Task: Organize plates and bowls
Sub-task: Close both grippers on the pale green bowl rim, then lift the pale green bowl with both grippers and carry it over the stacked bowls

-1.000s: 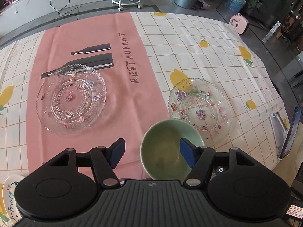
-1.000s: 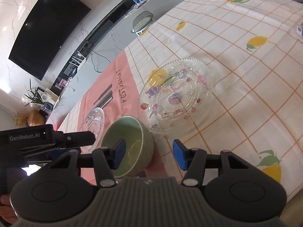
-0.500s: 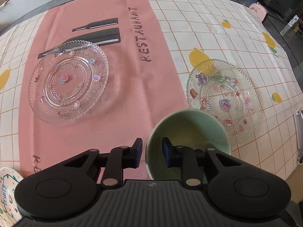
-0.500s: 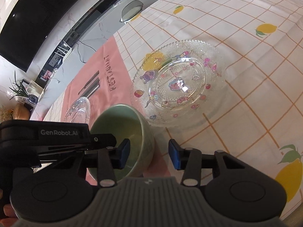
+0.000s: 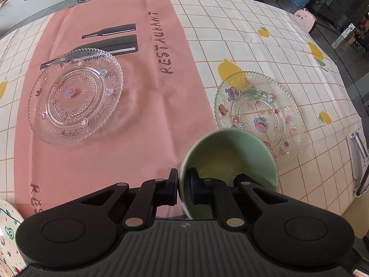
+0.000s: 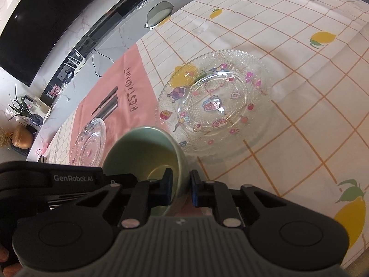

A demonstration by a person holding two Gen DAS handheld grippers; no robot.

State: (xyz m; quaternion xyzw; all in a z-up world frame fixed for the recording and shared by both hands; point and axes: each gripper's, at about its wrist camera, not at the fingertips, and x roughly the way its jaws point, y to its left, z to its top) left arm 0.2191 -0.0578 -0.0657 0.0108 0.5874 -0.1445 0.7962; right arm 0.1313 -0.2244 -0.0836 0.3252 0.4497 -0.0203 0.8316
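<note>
both grippers clamped on the green bowl

tablecloth [image 5: 265,53] white with an orange grid and lemons, pink restaurant mat [image 5: 143,97] on it. clear glass plate [image 5: 76,97] sits on the mat. cartoon-print glass plate [image 6: 214,106] sits on the cloth to its right. green bowl [image 5: 230,161] just beside that plate's near-left rim, at the mat edge. left gripper [image 5: 183,182] has just been closing, now pinching the bowl's left wall. right gripper [image 6: 181,184] likewise just closed in, pinching the right wall.
</note>
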